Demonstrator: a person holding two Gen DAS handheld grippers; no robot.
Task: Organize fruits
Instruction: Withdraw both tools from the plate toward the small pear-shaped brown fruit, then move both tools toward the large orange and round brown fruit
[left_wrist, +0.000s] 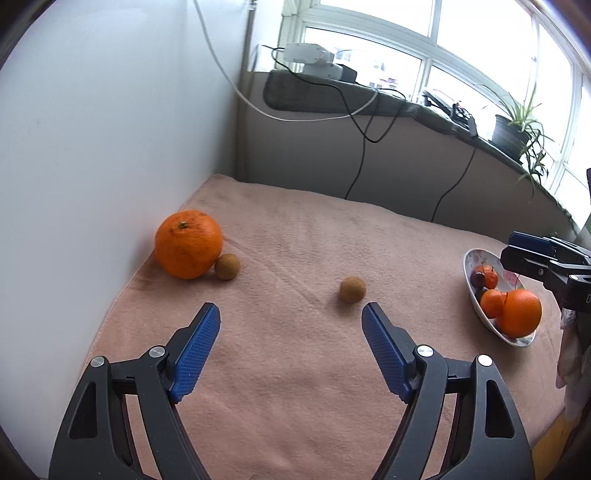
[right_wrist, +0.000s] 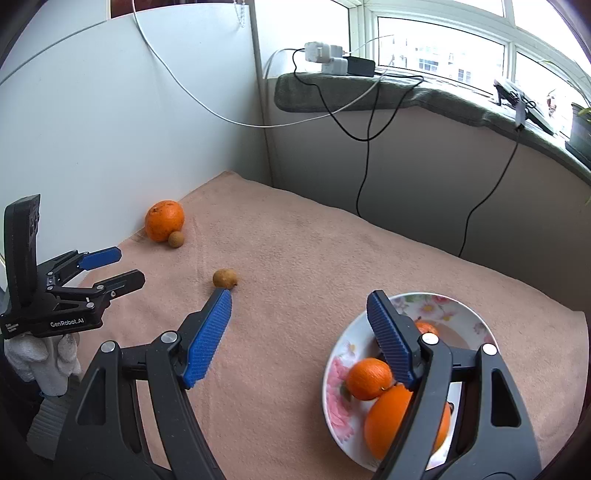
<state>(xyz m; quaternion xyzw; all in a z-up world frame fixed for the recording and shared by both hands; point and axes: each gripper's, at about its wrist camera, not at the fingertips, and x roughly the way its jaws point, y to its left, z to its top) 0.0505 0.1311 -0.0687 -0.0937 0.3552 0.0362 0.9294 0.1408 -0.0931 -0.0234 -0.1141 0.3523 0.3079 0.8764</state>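
A large orange (left_wrist: 188, 243) lies by the white wall on the pink cloth, with a small brown fruit (left_wrist: 227, 266) touching it. A second small brown fruit (left_wrist: 352, 290) lies mid-cloth. My left gripper (left_wrist: 290, 317) is open and empty above the cloth, the brown fruit just beyond its right finger. A floral plate (right_wrist: 340, 354) at the right holds several oranges (right_wrist: 369, 378) and a dark plum (left_wrist: 477, 279). My right gripper (right_wrist: 299, 299) is open and empty, its right finger over the plate. The large orange (right_wrist: 164, 220) and both brown fruits (right_wrist: 224, 277) also show in the right wrist view.
The white wall (left_wrist: 92, 147) bounds the cloth on the left. A low ledge (left_wrist: 351, 99) with chargers, hanging cables and a potted plant (left_wrist: 517, 129) runs along the back. The left gripper (right_wrist: 122, 267) shows at the left of the right wrist view.
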